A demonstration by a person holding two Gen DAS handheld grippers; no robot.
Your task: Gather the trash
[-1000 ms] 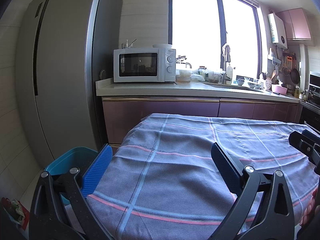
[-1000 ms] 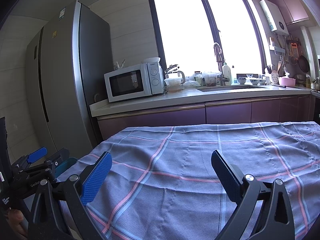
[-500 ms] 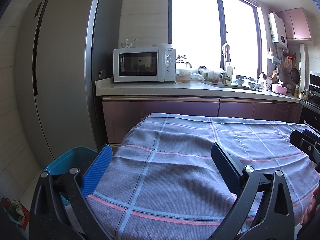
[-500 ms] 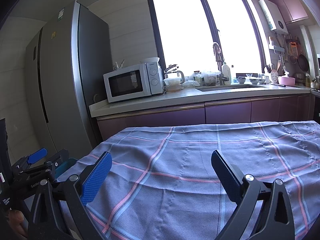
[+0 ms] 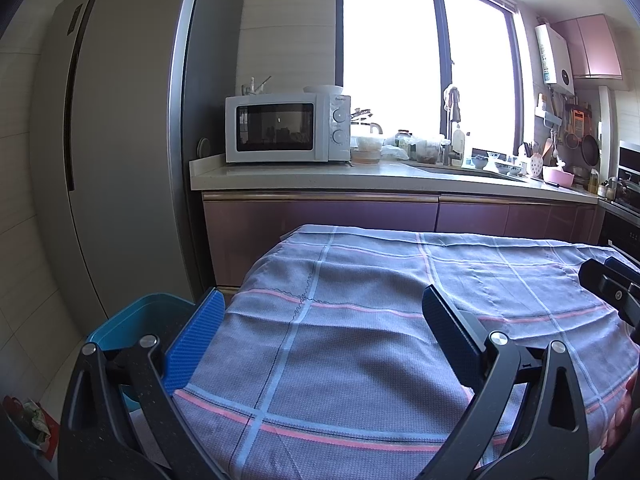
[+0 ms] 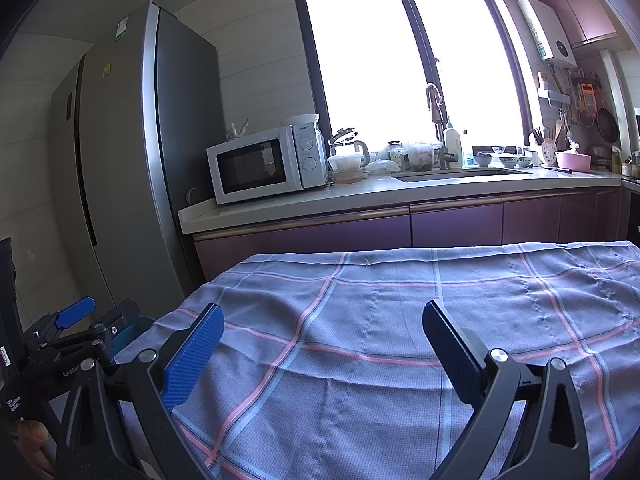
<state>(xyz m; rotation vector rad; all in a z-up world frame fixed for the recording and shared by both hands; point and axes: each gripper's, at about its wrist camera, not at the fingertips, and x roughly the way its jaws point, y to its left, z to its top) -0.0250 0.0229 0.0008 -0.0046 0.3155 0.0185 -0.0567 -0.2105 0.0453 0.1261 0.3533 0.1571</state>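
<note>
A table under a grey-blue checked cloth (image 5: 380, 320) fills the foreground of both views, and I see no trash lying on it. My left gripper (image 5: 320, 320) hovers over the cloth's left edge, open and holding nothing. My right gripper (image 6: 322, 332) is over the cloth too, open and empty. A teal bin (image 5: 132, 324) stands on the floor left of the table; its rim (image 6: 132, 326) shows in the right wrist view beside the left gripper's body (image 6: 72, 336). Some crumpled litter (image 5: 34, 420) lies on the floor at far left.
A tall grey fridge (image 5: 112, 152) stands at left. Beyond the table runs a counter (image 5: 360, 176) with purple cabinets, a white microwave (image 5: 286, 128), containers, a sink tap (image 5: 452, 120) and hanging utensils. The right gripper's body (image 5: 612, 288) shows at the right edge.
</note>
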